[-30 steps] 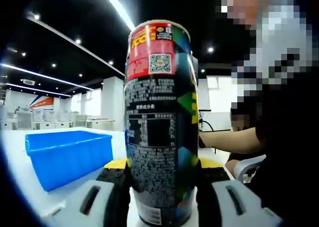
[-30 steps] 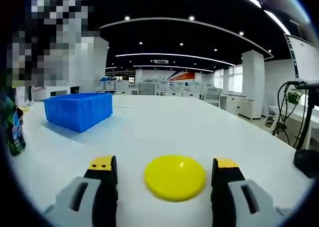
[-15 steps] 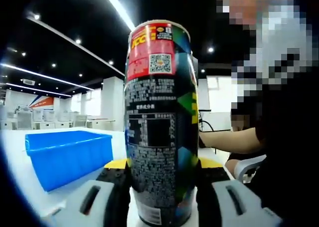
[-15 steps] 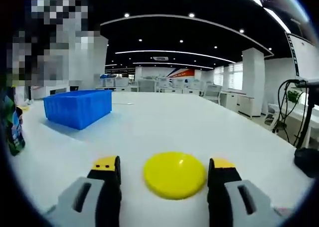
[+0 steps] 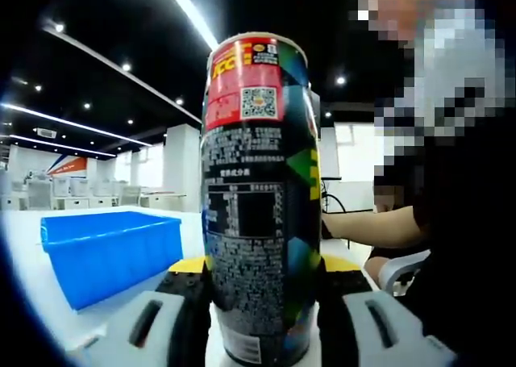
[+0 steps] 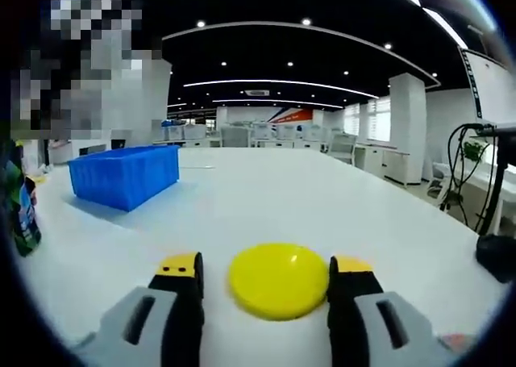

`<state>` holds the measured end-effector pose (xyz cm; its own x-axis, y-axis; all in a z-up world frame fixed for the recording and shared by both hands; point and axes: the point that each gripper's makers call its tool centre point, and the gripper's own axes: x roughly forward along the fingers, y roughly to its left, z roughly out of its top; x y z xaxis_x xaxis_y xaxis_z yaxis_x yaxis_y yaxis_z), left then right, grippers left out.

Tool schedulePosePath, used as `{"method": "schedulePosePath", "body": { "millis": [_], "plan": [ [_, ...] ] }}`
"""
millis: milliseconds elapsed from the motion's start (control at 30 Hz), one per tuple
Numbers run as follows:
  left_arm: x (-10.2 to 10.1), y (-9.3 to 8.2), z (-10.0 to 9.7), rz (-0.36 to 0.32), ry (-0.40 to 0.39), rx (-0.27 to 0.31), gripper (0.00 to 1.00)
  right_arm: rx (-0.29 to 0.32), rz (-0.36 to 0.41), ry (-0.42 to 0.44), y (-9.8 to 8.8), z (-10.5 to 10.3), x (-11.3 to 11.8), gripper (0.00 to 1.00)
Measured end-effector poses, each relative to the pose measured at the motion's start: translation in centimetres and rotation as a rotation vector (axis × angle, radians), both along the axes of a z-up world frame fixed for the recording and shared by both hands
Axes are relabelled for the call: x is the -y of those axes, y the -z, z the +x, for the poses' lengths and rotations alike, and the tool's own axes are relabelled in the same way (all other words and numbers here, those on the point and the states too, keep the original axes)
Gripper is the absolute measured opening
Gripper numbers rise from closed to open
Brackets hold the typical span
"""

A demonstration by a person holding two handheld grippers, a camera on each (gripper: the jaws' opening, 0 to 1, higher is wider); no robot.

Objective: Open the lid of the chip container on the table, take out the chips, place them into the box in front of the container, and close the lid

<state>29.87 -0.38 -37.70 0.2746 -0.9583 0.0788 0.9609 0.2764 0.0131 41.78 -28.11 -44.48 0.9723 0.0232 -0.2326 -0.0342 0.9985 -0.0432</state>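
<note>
Chip container (image 5: pixel 258 198) stands upright, clamped between the left gripper (image 5: pixel 262 302) jaws. Yellow lid (image 6: pixel 278 280) lies on the counter (image 6: pixel 322 206), the right gripper (image 6: pixel 270 280) jaws closing beside it, contact unclear. Lid looks off; chips to blue box (image 6: pixel 125 175) and reclosing remain.

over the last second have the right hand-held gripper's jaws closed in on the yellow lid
Yes. The right hand-held gripper has narrowed its jaws toward the yellow lid, which lies flat on the white table.

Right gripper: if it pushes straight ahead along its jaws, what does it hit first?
The yellow lid, lying flat on the white table between the open jaws of the right gripper. Beyond it the tabletop looks free, though depth is hard to judge.
</note>
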Motion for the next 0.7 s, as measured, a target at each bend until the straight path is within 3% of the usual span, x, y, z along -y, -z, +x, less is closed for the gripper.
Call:
{"method": "schedulePosePath", "body": {
  "millis": [333,700],
  "plan": [
    [-0.03,0.06,0.02,-0.001,0.001,0.000,0.53,0.002,-0.005,0.002,-0.01,0.00,0.09,0.50],
    [-0.02,0.07,0.00,-0.001,0.001,0.000,0.53,-0.002,-0.006,-0.001,-0.04,-0.04,-0.04,0.46]
  ]
}}
